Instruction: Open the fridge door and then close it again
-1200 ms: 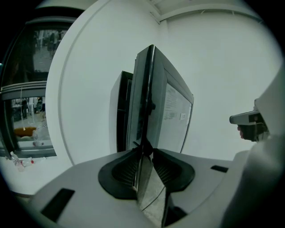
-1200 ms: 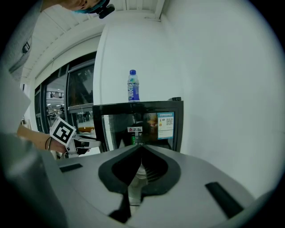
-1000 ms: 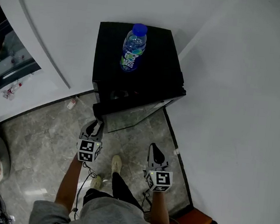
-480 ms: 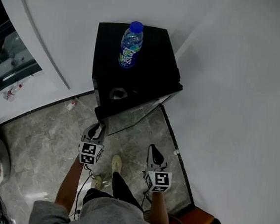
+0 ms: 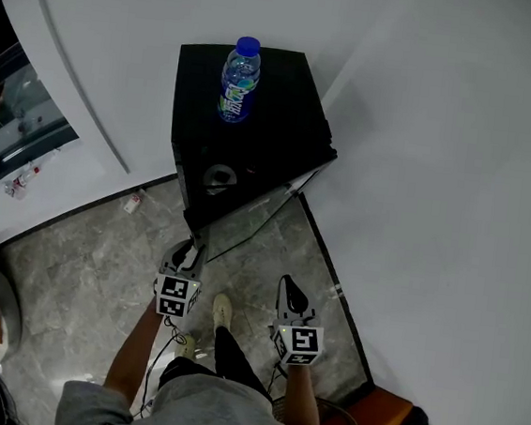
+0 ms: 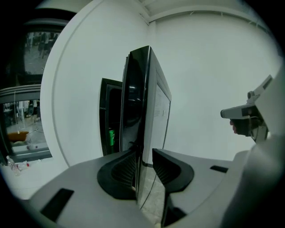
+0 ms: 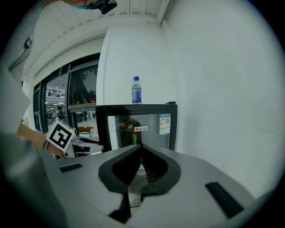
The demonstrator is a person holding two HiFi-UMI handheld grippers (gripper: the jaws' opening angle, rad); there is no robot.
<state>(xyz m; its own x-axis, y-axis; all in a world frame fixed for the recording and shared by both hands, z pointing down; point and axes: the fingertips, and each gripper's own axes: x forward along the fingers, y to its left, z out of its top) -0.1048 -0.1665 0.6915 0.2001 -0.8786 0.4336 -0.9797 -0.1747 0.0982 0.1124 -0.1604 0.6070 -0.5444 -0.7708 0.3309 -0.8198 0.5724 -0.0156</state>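
- Small black fridge (image 5: 255,130) stands on the floor (image 5: 82,254), tucked into the corner of the white walls (image 5: 444,131), with a water bottle (image 5: 239,80) upright on top.
- Its glass fridge door (image 5: 246,222) is ajar, the free edge swung out toward the person.
- And the left claw (image 5: 189,249) is pinching that free edge, one jaw on each face.
- The right claw (image 5: 286,285) hangs clear of the fridge, jaws pressed together on nothing.
- The left gripper view shows the door edge-on and a green can (image 6: 110,136) inside, which the head view hides.
- The right gripper view faces the glass, with stickers (image 7: 164,124) on it.
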